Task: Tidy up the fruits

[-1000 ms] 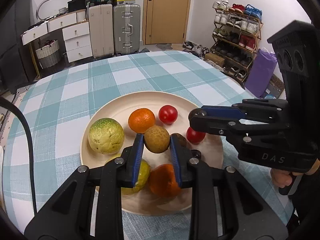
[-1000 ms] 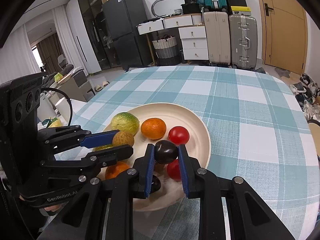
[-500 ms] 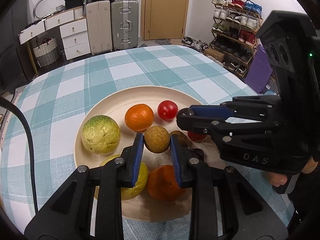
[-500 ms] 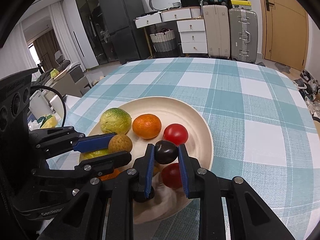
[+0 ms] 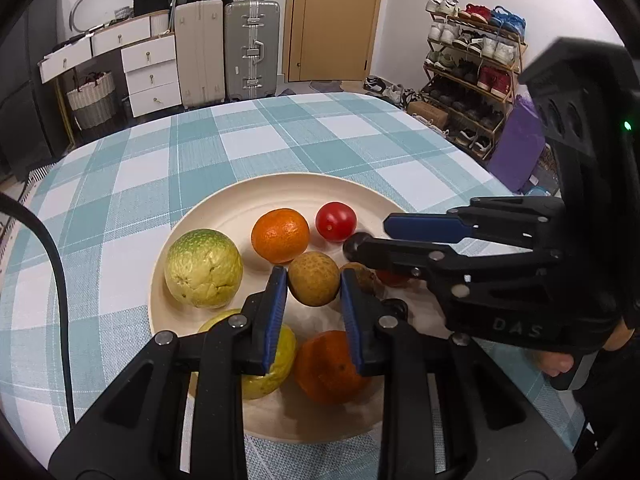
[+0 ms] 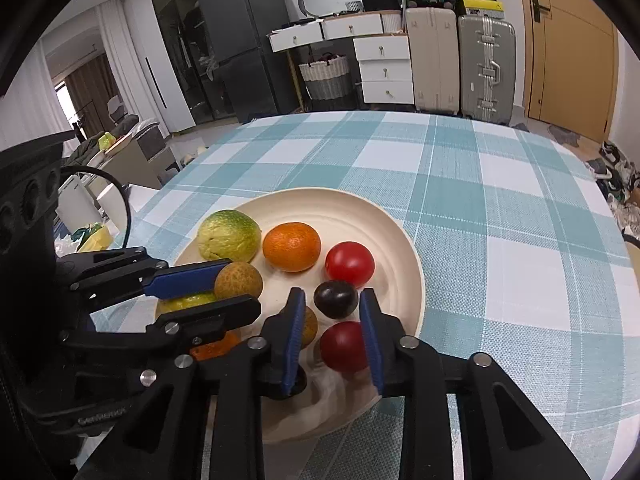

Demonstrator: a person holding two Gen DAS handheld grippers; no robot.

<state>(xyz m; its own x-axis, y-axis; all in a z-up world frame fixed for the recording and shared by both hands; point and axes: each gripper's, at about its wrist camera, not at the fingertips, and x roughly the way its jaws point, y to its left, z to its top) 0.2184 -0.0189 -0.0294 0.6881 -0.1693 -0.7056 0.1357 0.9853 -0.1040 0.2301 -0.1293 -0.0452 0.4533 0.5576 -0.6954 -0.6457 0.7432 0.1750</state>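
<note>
A: Tan and rough-skinned, that small round fruit (image 5: 313, 279) sits clamped between the blue pads of the left tool (image 5: 313, 292), held just above the cream round plate (image 6: 360, 216). It looks light and fairly firm, so a hold across its widest middle, as now, should keep it from rolling out.

B: And the right tool (image 6: 331, 312)?

A: Its jaws are opening. The dark purple, glossy little fruit (image 6: 335, 298) lies between the pads, but I see gaps on both sides, so nothing presses on it. I judge it rests on the plate, just beside the red tomato (image 6: 349, 263) and above a second red tomato (image 6: 343, 346).

B: How would the dark one handle?

A: Smooth skin, likely slippery and soft; a gentle squeeze at its equator would suit it.

B: Where is the plate?

A: Toward the near edge of the desk (image 6: 500, 208) with its teal checked cloth. A green-yellow bumpy citrus (image 6: 229, 235) and an orange mandarin (image 6: 291, 246) lie on the plate's far half, well clear of both tools.
</note>
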